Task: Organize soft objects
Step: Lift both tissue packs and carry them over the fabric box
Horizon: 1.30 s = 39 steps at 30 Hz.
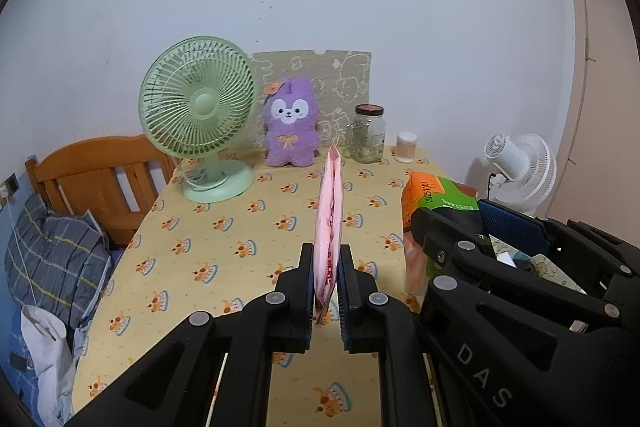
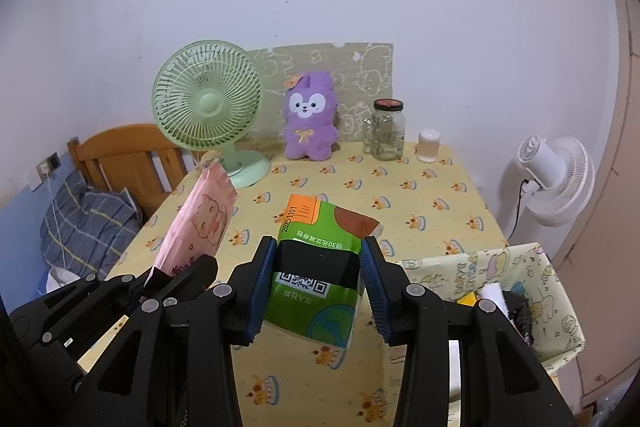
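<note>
Left gripper [image 1: 326,291]: jaws clamped on a flat pink soft pack with a cartoon cat print [image 1: 330,211]. Pack is held edge-on in the left wrist view, above the table, thin and slightly bowed. In the right wrist view its broad face shows [image 2: 202,223]: pale pink, orange-pink cat, red lettering near the lower edge, crimped top seam.

Right gripper [image 2: 318,291]: blue-padded jaws closed on a green soft tissue pack with an orange corner, black band and QR code [image 2: 320,267]. Pack is plump, and held above the yellow tablecloth with cake motifs [image 2: 432,195]. Printed date code visible on the orange corner. Same pack seen at right in the left wrist view [image 1: 440,203].

The two packs sit side by side, apart, pink to the left.

Back of table: mint-green desk fan [image 1: 198,119], purple plush bunny [image 1: 289,123], glass jar with dark lid [image 1: 368,133]. Fabric-lined cartoon-print basket [image 2: 552,291] beside the table's right edge.
</note>
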### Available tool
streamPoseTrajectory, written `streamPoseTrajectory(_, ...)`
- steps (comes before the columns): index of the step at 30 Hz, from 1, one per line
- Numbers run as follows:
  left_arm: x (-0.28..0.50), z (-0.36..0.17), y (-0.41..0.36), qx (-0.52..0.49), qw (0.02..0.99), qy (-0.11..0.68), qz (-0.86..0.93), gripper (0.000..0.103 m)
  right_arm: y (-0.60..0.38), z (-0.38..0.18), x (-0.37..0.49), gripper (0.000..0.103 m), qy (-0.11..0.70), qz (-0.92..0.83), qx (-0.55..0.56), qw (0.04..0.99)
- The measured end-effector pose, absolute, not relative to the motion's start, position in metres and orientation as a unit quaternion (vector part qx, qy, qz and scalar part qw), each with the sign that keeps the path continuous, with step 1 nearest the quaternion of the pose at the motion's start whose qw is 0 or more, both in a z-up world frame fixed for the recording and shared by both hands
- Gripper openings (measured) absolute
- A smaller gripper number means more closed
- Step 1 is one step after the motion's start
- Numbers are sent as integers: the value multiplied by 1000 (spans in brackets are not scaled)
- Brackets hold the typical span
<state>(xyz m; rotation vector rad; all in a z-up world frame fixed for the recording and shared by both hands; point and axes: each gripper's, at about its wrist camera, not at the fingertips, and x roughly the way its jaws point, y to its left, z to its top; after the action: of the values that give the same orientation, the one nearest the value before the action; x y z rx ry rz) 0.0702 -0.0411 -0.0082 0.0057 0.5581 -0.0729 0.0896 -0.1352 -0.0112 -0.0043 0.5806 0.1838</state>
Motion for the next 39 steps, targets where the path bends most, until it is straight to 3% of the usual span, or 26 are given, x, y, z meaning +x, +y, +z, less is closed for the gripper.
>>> streamPoseTrajectory(21,70,-1,-93,6,965,257,-50,8,-192,-1,87,46,265,72,7,961)
streamPoseTrajectory(39,81,-23,-152,28,953,284,-102,8,-250,-23,89,46,279,32,17,960)
